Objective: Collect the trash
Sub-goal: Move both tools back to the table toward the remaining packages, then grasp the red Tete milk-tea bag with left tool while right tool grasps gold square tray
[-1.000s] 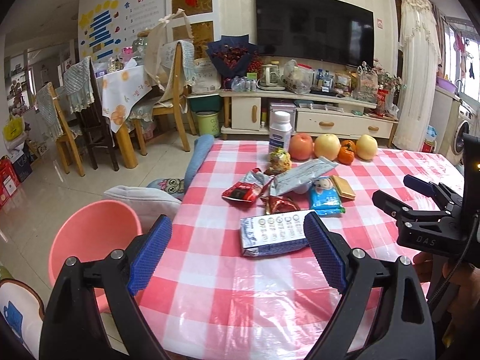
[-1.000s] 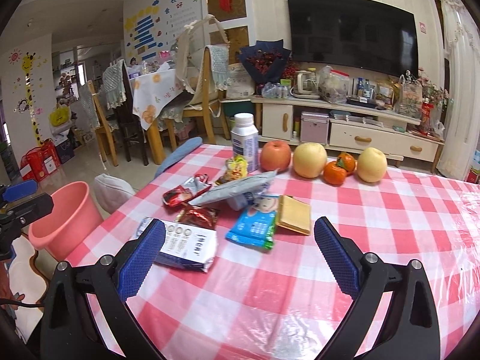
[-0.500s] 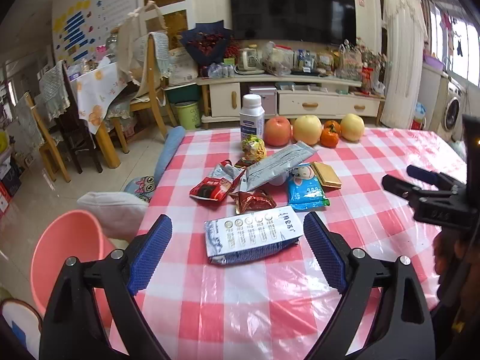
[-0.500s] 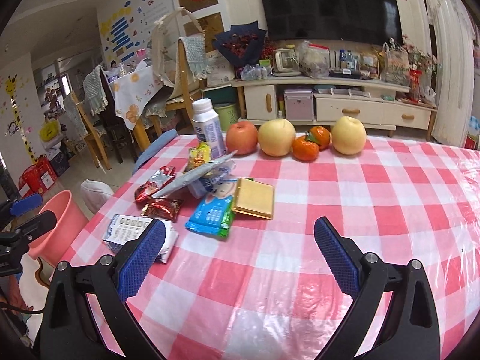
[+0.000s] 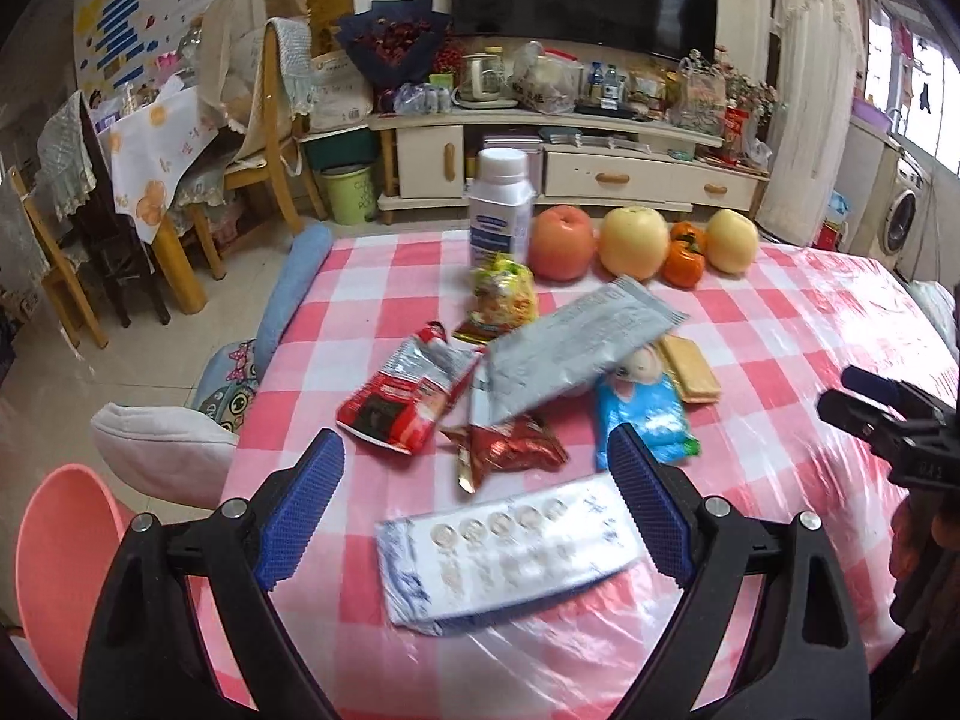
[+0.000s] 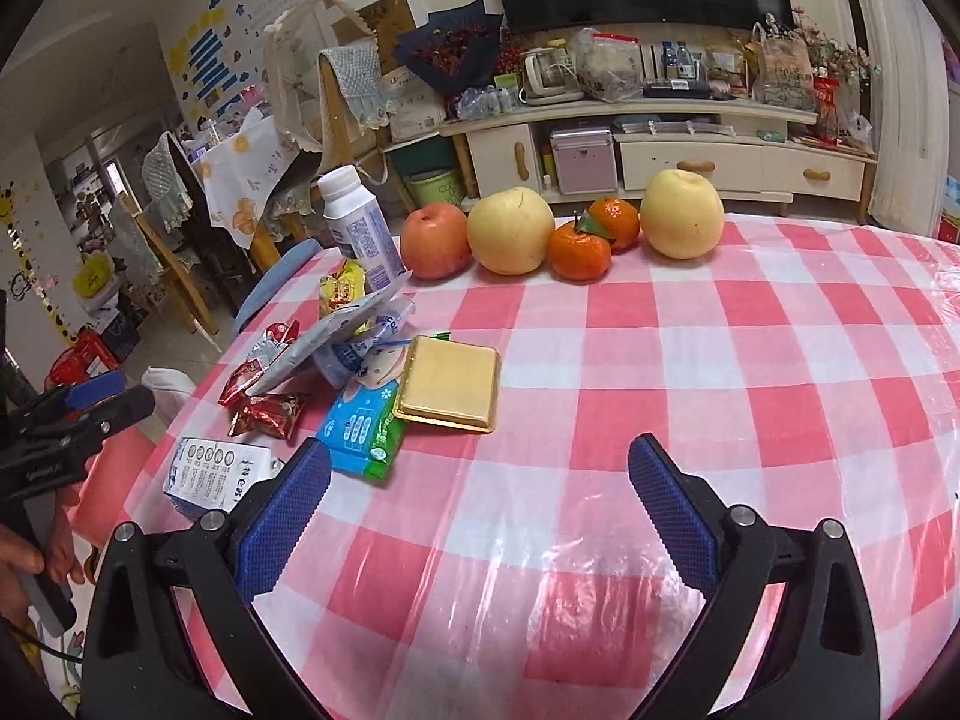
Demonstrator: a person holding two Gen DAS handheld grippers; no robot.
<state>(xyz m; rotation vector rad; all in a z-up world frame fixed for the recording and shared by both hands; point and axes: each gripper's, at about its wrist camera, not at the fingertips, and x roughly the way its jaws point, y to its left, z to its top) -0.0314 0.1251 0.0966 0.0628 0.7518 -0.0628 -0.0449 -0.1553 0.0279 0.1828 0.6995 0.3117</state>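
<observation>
Left gripper (image 5: 477,501): 2 black plastic arms, blue cross-hatched pads (image 5: 300,510), silver screws at the joints. Right gripper (image 6: 480,516): same build. White lettering on the black body; thin black cable (image 6: 36,642) below the hand (image 6: 42,546).

Fruit row (image 6: 564,234) lines table's (image 6: 750,360) far edge, bottle (image 5: 500,210) at its left end; wrapper heap (image 5: 510,372) sits nr the left edge, in front of bottle; flat pack (image 5: 510,552) lies nearest the near-left corner; bin (image 5: 54,546) stands on floor, left of table, off that corner.
</observation>
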